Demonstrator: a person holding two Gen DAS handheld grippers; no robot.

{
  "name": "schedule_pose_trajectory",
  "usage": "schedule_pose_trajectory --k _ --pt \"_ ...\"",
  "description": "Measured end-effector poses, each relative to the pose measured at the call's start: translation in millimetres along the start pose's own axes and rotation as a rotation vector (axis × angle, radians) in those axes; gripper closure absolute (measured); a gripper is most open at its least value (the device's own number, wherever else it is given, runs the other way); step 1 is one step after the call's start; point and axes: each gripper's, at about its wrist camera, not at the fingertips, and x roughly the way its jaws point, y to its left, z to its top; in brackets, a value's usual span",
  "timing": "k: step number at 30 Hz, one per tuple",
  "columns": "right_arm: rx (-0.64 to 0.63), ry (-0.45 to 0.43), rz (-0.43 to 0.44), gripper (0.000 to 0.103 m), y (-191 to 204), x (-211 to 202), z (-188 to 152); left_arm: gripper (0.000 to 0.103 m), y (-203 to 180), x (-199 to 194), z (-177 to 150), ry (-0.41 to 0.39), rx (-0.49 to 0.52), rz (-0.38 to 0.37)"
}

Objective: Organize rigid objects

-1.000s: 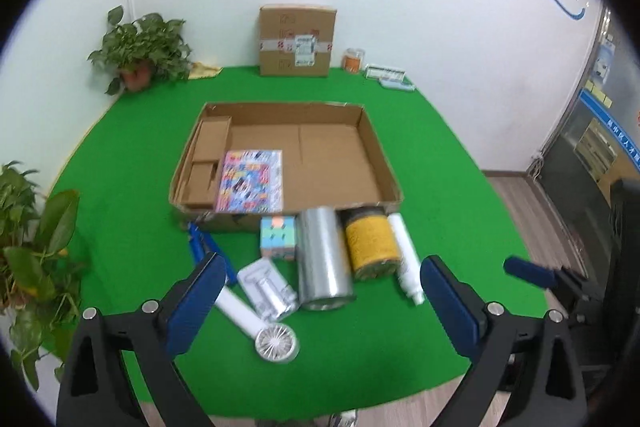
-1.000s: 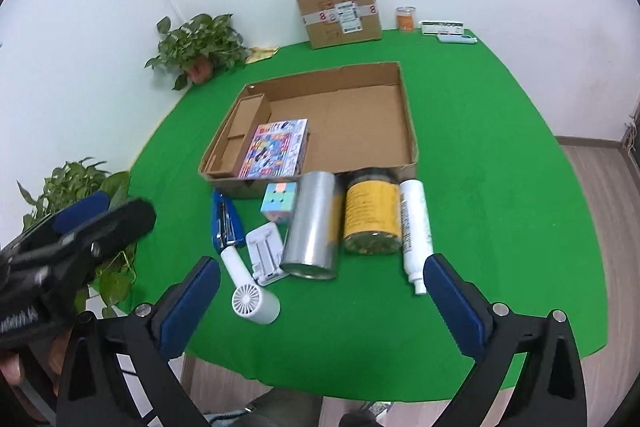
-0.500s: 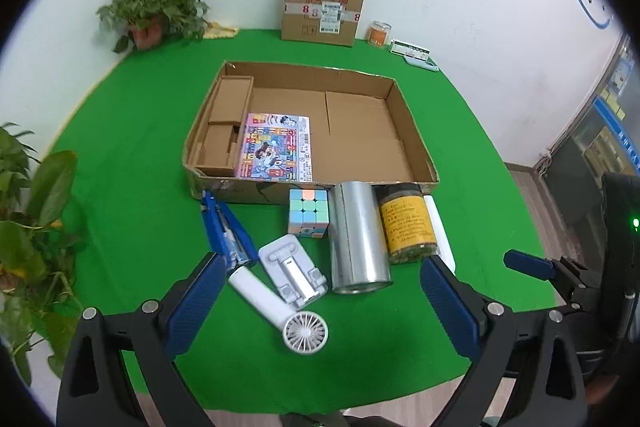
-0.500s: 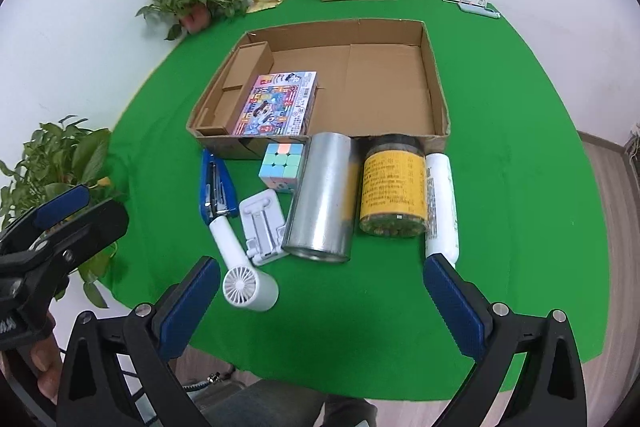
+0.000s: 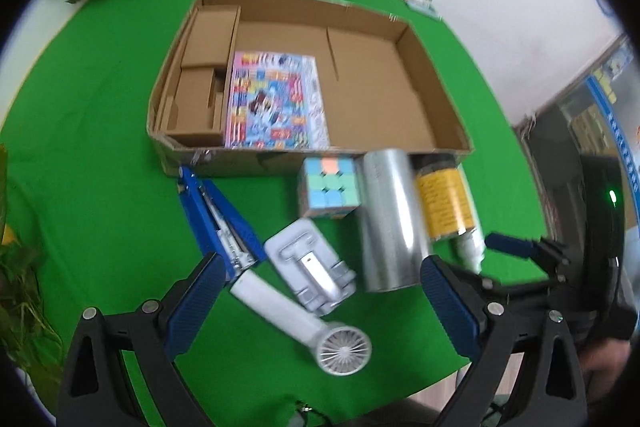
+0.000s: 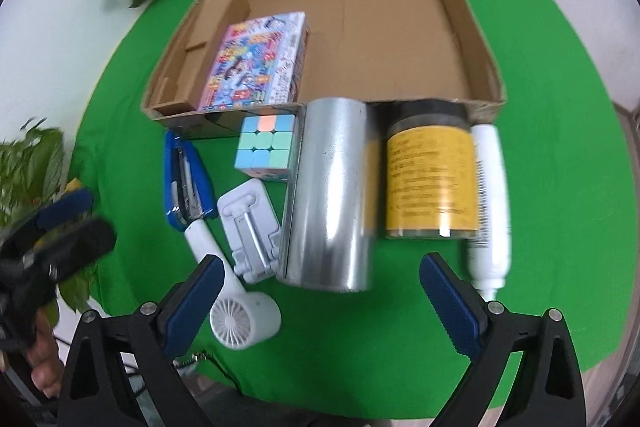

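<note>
Both grippers (image 5: pixel 320 301) (image 6: pixel 320 297) held wide, empty; silver can (image 6: pixel 330 195) ahead could be rolled into jar (image 6: pixel 430 171) if nudged.

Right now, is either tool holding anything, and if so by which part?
Nothing is held. The left tool and right tool are both open above the table, their fingers apart and empty, with the silver can and the other items lying untouched on the green cloth.
</note>
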Motion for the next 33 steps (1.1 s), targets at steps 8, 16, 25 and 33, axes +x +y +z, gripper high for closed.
schedule_pose_trajectory --k 8,16,25,33 --pt "0.105 0.140 -0.011 0.015 -10 76 7 0.005 19 24 17 0.079 0.027 -0.029" --pt "0.105 0.183 0.030 0.022 -15 92 -4 0.005 11 33 28 0.091 0.029 -0.054" --pt "-0.007 0.269 0.090 0.020 -41 57 -81 0.005 -31 55 -2 0.192 0.003 -0.146" --pt "0.053 0.142 0.329 0.001 -78 22 -113 0.006 -80 105 -45 0.344 -0.050 -0.207"
